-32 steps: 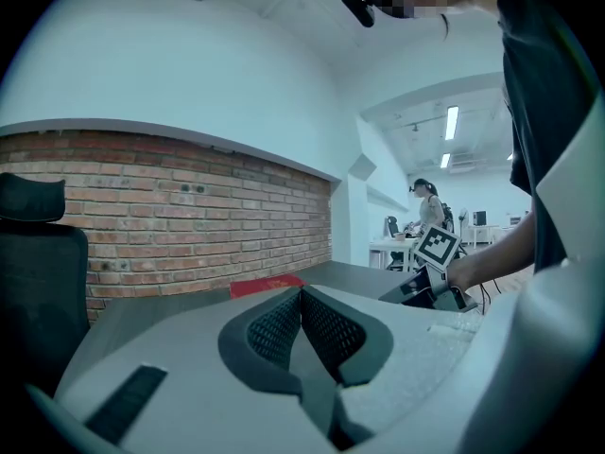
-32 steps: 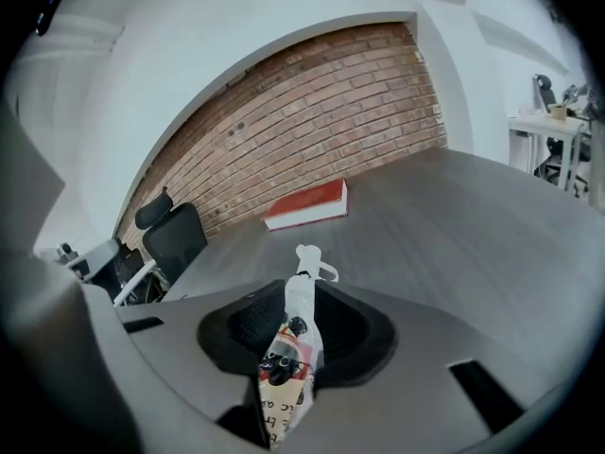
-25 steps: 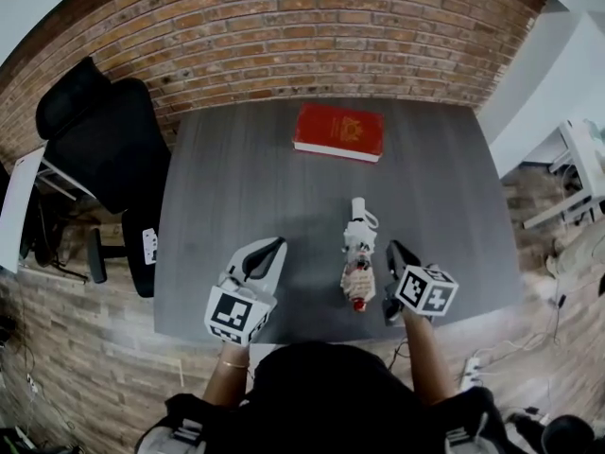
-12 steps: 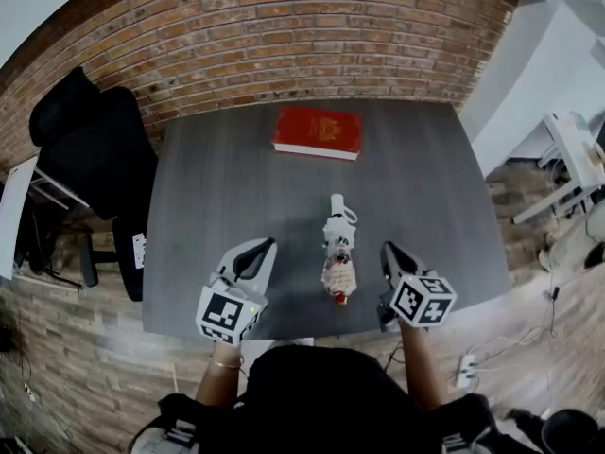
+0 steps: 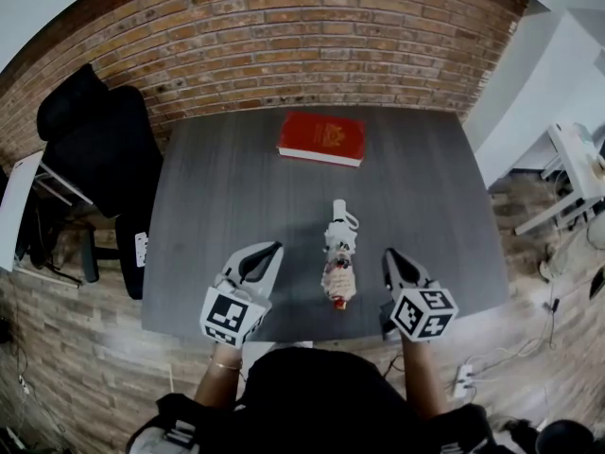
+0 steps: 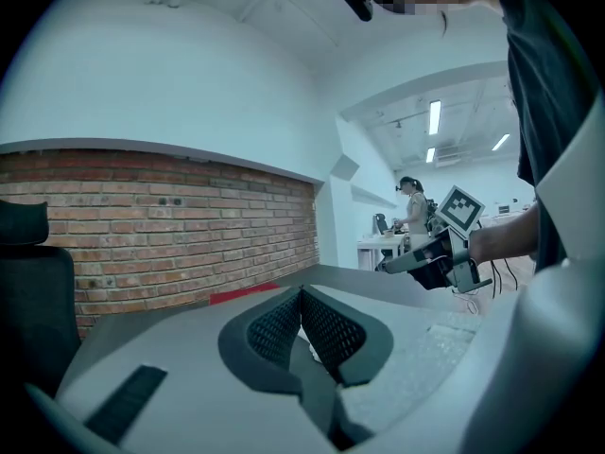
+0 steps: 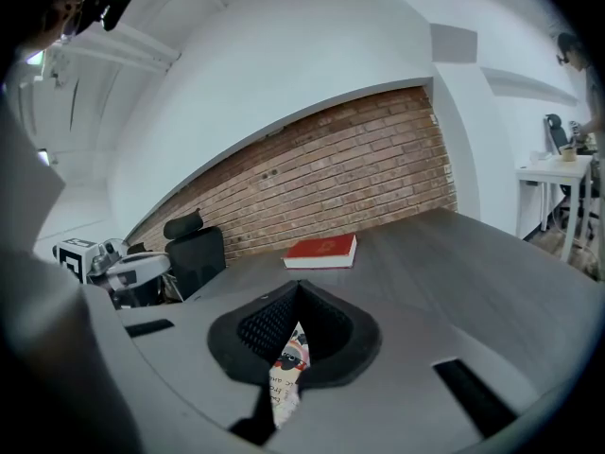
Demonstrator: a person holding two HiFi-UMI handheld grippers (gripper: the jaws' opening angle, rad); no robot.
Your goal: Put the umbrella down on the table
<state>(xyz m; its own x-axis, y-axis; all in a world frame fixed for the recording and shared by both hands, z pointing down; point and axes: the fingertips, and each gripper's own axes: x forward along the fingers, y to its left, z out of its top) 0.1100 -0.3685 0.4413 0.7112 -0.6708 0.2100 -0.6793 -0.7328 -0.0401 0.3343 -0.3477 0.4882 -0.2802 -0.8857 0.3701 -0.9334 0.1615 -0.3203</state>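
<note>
Both claws are clenched on nothing: our left claw [image 5: 272, 250] and right claw [image 5: 389, 254] flank the umbrella [image 5: 337, 263], which lies on the counter [image 5: 227, 197] near its front edge. A careless nudge could roll it off.

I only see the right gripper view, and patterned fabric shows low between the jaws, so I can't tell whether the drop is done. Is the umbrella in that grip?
Observer: No. In the head view the umbrella lies flat on the table, beside the right gripper with a gap between them.
Operator: So those jaws are empty. What of the left ones?
Observer: The left gripper view shows the left gripper with its jaws together and nothing between them.
Operator: Which way does the umbrella lie?
Observer: Its white looped end points toward the red book, and its red end toward the near table edge.
</note>
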